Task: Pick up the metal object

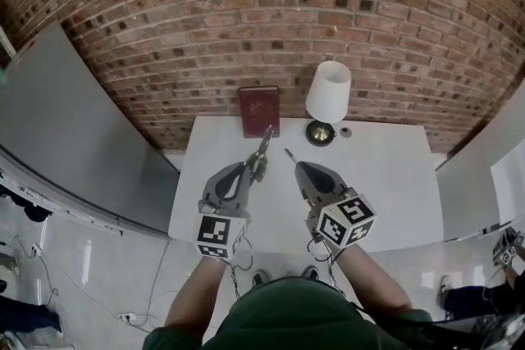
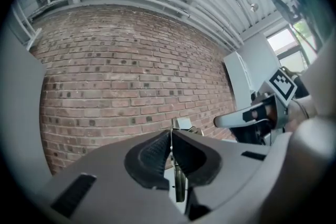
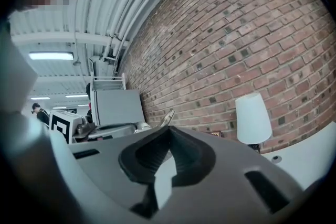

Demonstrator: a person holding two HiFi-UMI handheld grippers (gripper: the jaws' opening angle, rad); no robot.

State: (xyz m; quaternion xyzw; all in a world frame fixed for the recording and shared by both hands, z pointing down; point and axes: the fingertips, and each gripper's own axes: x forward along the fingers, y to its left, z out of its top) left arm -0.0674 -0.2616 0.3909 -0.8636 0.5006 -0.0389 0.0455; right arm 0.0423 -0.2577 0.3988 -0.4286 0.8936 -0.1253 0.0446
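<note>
A slim metal object point(image 1: 265, 142) sticks up and away from my left gripper point(image 1: 256, 168), which is shut on its lower end and holds it above the white table point(image 1: 385, 176). In the left gripper view the pads point(image 2: 157, 152) press together on the thin metal object point(image 2: 179, 182), whose top end pokes out past the tips. My right gripper point(image 1: 293, 158) hovers just right of it, jaws shut with nothing between them. From the right gripper view, the metal object point(image 3: 168, 117) shows beyond my right gripper point(image 3: 168, 131), in the left gripper point(image 3: 107, 131).
A dark red book point(image 1: 259, 111) leans on the brick wall at the table's back edge. A lamp point(image 1: 327, 98) with a white shade stands to its right, and a small round object point(image 1: 345, 132) lies beside its base. Grey partitions point(image 1: 74, 127) flank the table.
</note>
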